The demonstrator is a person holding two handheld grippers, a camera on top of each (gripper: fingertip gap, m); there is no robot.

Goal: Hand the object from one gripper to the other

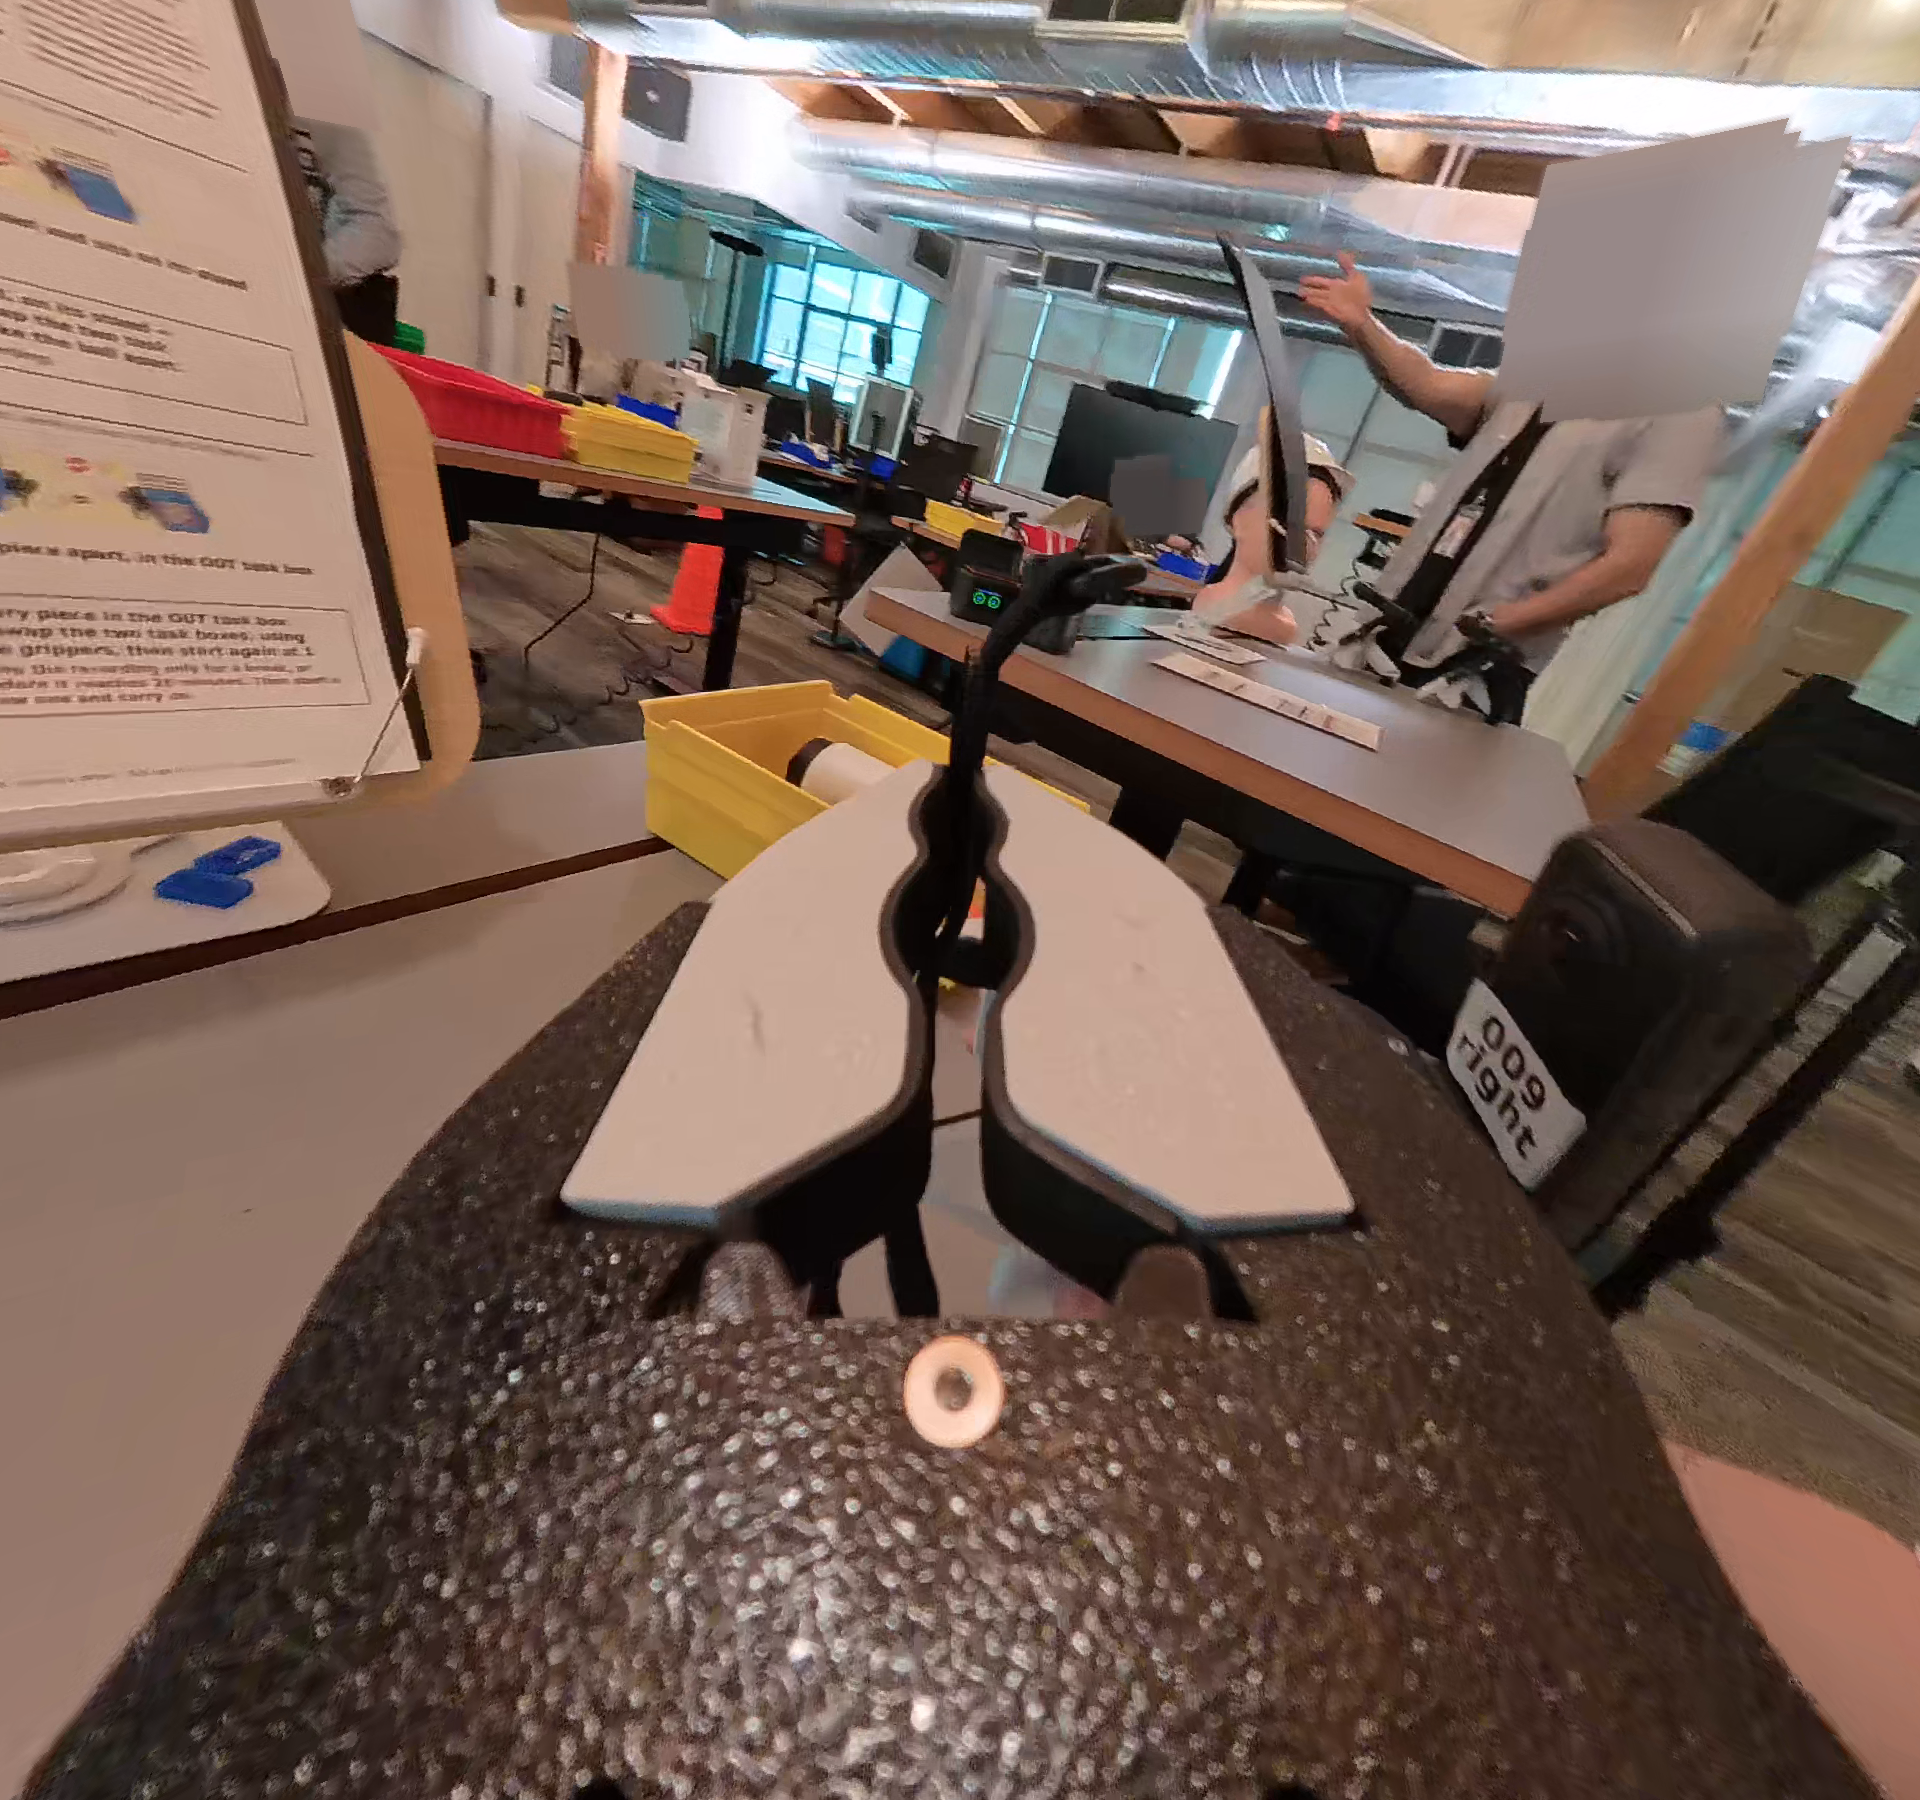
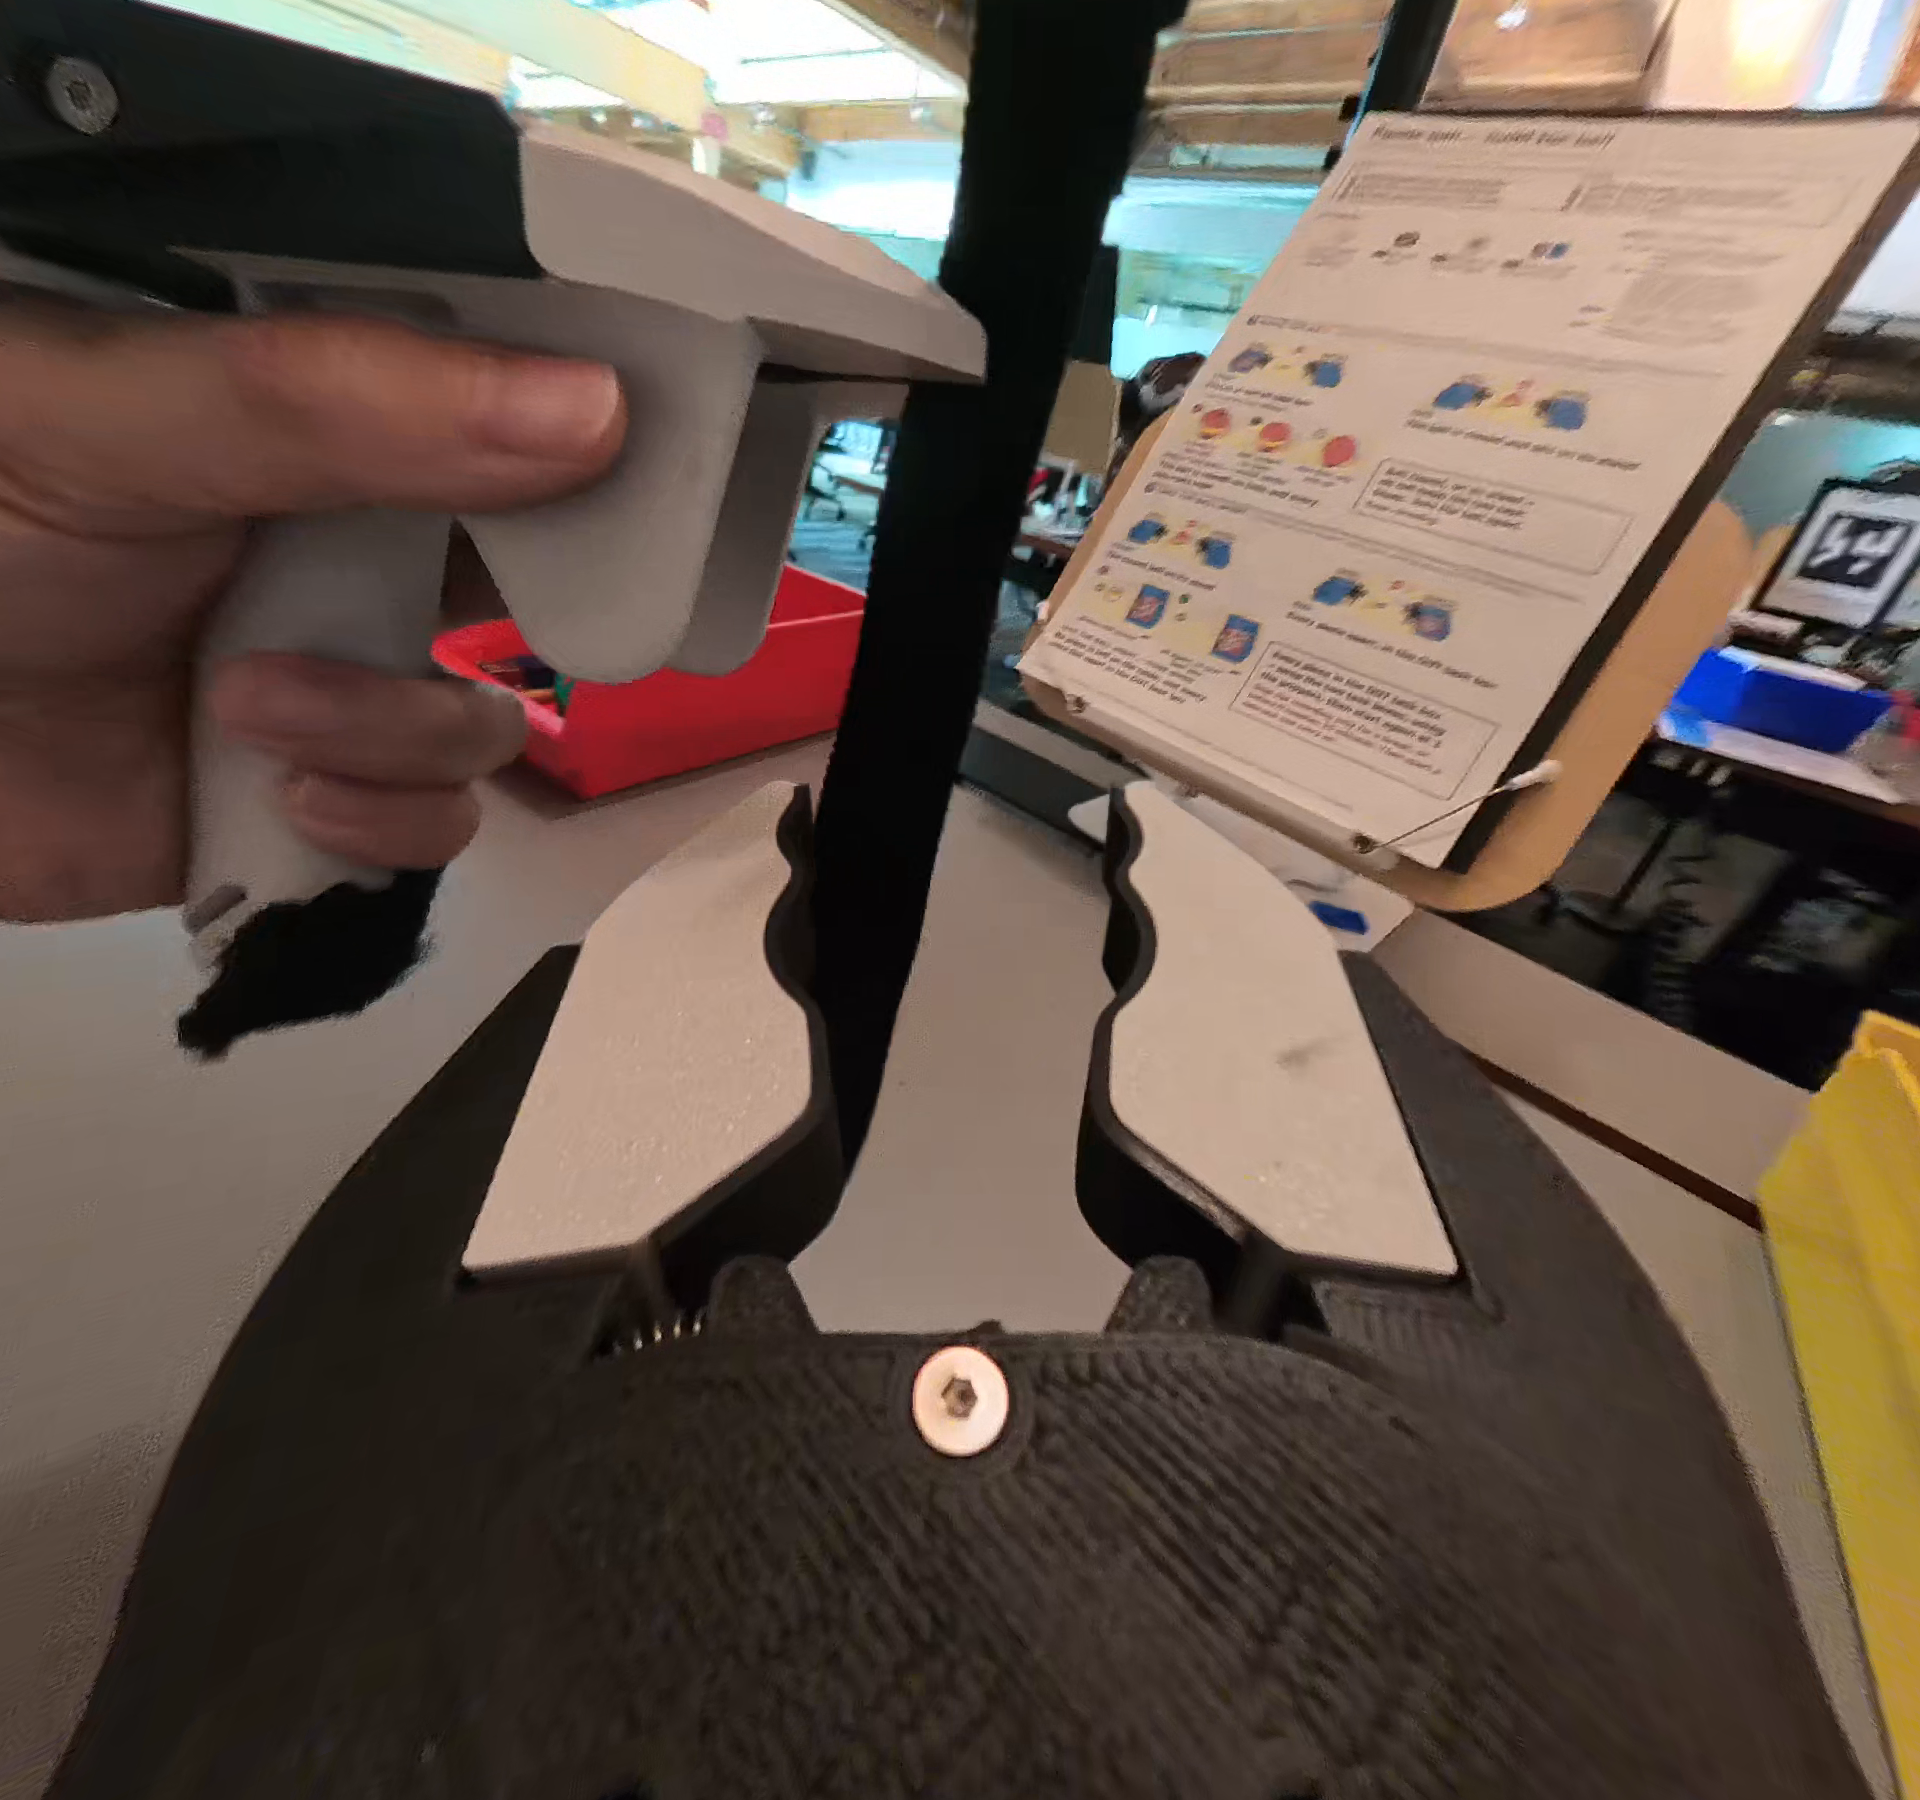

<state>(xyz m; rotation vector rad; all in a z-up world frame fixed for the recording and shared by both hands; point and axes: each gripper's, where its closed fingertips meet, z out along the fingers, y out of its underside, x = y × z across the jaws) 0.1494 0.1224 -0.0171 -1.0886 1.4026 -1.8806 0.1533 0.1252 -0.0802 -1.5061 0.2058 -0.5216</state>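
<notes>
Holding item one, your left gripper (image 1: 961,820) has its two fingers pressed together on a black strap (image 1: 977,711), which rises from between the tips and bends over toward the right at its top end. Item two, your right gripper (image 2: 951,836), has its fingers spread apart; the same black strap (image 2: 935,555) passes upward through the gap, lying close against the inner edge of its left finger (image 2: 665,1023), though you cannot tell from this view whether it touches, and well clear of the right finger (image 2: 1247,1054). Item three, your hand (image 2: 208,555), wraps the pale grip of the left gripper up and to the left of the right gripper's tips, with the index finger laid on the trigger. Item four, a yellow bin (image 1: 727,774), sits on the table (image 1: 260,1075) just beyond the left gripper's tips, with a white roll (image 1: 842,768) lying inside it. Item five, an instruction sheet on a stand (image 1: 156,348), leans to the far left of the left gripper; from the right gripper it stands ahead and to the right. Item six, a red bin (image 2: 686,722), rests on the table ahead and left of the right gripper. Item seven, a person at another table (image 1: 1299,742), stands far ahead and right of the left gripper.
</notes>
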